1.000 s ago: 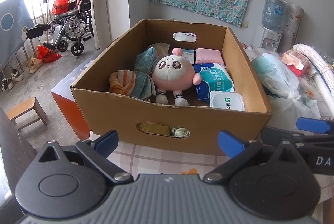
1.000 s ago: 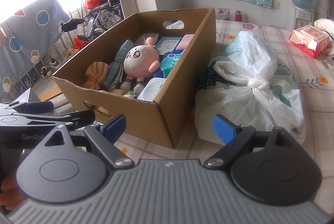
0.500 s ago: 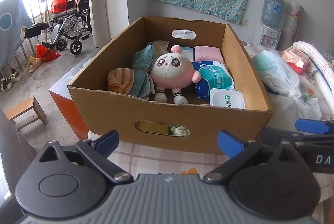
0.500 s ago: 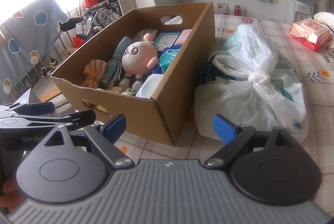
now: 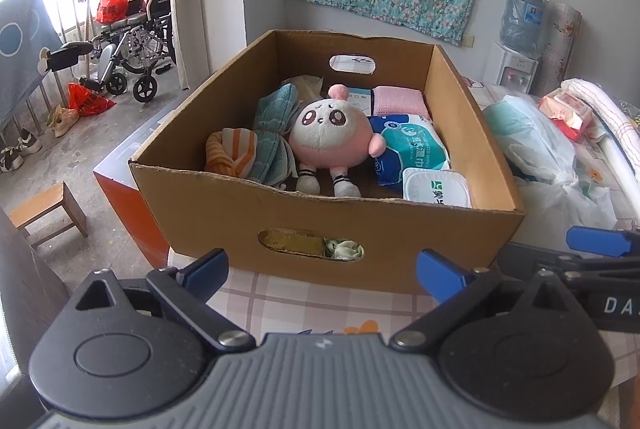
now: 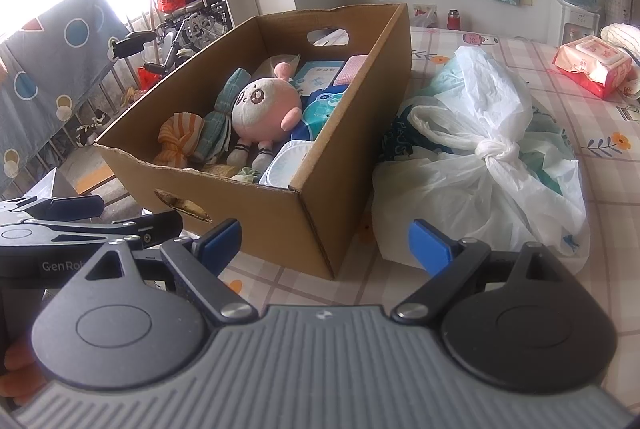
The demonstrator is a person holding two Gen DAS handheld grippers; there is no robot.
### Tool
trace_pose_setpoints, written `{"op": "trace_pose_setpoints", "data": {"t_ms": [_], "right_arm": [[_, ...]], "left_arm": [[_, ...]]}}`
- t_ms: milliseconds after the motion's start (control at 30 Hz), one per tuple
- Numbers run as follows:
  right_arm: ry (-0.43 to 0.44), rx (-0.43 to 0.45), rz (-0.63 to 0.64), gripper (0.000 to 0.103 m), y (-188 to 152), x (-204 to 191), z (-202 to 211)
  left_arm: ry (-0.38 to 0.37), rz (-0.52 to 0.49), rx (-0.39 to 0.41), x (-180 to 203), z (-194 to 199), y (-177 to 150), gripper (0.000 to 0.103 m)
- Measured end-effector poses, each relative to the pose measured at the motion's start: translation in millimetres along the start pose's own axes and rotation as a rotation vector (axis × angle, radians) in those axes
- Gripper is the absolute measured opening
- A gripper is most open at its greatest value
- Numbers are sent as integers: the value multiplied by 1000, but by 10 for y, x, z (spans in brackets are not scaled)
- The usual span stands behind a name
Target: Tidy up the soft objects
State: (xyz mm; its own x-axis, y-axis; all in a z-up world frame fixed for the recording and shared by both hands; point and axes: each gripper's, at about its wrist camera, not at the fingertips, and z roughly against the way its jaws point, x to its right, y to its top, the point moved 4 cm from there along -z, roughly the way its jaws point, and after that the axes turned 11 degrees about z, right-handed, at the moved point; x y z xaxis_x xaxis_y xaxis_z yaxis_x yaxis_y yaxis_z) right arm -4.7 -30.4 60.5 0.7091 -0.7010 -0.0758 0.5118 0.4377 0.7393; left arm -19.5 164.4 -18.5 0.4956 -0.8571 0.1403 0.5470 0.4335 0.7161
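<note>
A cardboard box (image 5: 304, 221) (image 6: 280, 225) stands on the checked tablecloth. In it lie a pink plush doll (image 5: 332, 137) (image 6: 264, 109), an orange striped cloth (image 5: 230, 151) (image 6: 178, 141), a teal cloth (image 5: 276, 133), wet-wipe packs (image 5: 412, 149) and a pink cloth (image 5: 398, 101). My left gripper (image 5: 324, 271) is open and empty, just in front of the box's near wall. My right gripper (image 6: 324, 243) is open and empty, in front of the box's near right corner. Each gripper shows at the edge of the other's view.
A knotted white plastic bag (image 6: 492, 153) (image 5: 540, 149) lies right of the box. A red tissue pack (image 6: 592, 65) and a rolled towel (image 5: 604, 117) lie at the far right. The table's left edge drops to a floor with a stool (image 5: 48, 213) and a wheelchair (image 5: 132, 41).
Both grippers have drawn back and risen slightly, so the box sits a little farther and lower in view. Nothing was taken hold of.
</note>
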Motion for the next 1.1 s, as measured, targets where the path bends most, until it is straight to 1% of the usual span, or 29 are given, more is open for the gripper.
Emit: {"op": "trace_pose_setpoints", "data": {"t_ms": [1100], "right_arm": [[1, -11, 1, 91, -26, 10, -40]], "left_arm": [[1, 1, -9, -21, -15, -8, 100]]}}
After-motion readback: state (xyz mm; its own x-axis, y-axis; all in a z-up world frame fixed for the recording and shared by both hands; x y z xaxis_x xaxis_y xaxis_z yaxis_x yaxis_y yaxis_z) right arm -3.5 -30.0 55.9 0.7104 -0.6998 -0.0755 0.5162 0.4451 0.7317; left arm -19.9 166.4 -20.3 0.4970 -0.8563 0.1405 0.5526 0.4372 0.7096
